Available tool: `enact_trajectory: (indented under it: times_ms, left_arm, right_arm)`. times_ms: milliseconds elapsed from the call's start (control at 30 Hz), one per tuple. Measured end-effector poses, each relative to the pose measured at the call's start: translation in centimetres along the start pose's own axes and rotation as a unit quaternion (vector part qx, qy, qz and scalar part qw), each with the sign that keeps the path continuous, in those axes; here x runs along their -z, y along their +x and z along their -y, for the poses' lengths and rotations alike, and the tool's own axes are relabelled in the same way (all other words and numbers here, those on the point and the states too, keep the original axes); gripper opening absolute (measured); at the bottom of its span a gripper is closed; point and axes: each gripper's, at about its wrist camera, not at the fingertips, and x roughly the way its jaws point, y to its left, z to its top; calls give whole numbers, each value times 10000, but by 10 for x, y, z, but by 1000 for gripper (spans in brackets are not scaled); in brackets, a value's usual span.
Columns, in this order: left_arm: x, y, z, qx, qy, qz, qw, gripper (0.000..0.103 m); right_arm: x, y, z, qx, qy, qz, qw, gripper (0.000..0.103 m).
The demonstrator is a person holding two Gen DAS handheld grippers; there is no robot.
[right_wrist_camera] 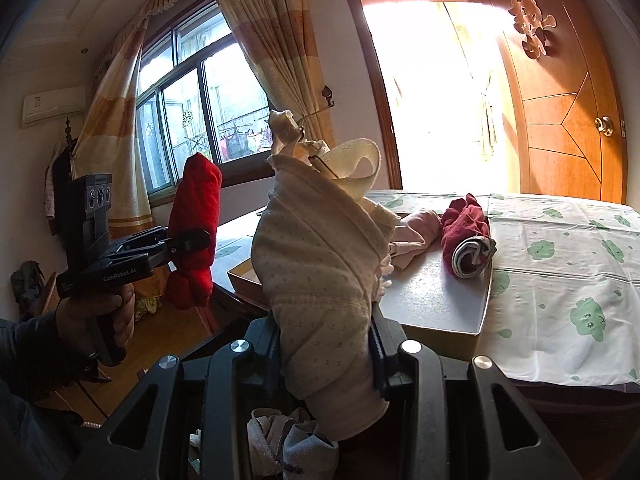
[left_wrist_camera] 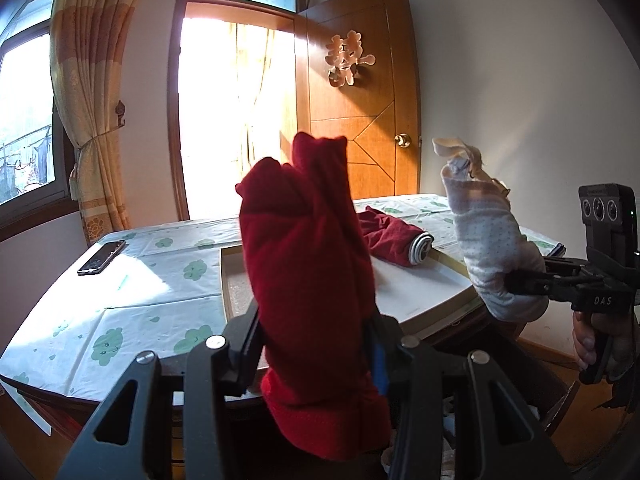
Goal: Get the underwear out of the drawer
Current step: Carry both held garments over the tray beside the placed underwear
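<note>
Underwear rolls are up in the air: left gripper (left_wrist_camera: 316,320) jaws squeeze the red roll (left_wrist_camera: 308,248), right gripper (right_wrist_camera: 326,344) jaws squeeze the cream dotted roll (right_wrist_camera: 320,248), lifted to reach the white tray (right_wrist_camera: 436,292).

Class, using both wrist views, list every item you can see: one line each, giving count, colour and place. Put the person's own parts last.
red roll of underwear: one, bright red, clamped upright in the left tool
dotted roll of underwear: one, cream with small dots, clamped in the right tool
dark red roll: one, maroon with a striped band, lying on the tray
pink garment: one, pale pink, on the tray beside the dark red roll
tray: one, white, on the table
tablecloth: one, white with green clouds, over the table
phone: one, black, on the tablecloth's far left
door: one, orange wood, open
curtains: yellow-striped, by the window
left tool: black, shut on red roll
right tool: black, shut on dotted roll
hand: grips left tool's handle
</note>
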Motion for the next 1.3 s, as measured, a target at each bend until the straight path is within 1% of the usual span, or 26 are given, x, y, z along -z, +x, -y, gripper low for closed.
enact_trajectory:
  times_ms: [167,367,600,900,1133,1300]
  left_arm:
    - [-4,7,-2,6,-14,-92,10000,43]
    - [-17,20,-6,53,-26,-228,9997,43]
    - [-29,36,-13,109,-127,-396,9991,43]
    - [-44,58,-26,188,-266,-684,9971,43]
    - [-56,76,-36,154,-300,-837,9959,43]
    - [-59,87,-37,109,-242,-932,9953,43]
  right_arm:
    - [-4,5,3,-25,181,-47,9998,38]
    - [-14,15,8,-39,389,-178,9991,38]
    - [-30,29,7,-47,429,-247,9988,38]
    - [-50,58,5,-1,530,-521,9972,38]
    - [-64,82,7,65,605,-736,9954,38]
    - [-73,94,11,93,745,-831,9937,38]
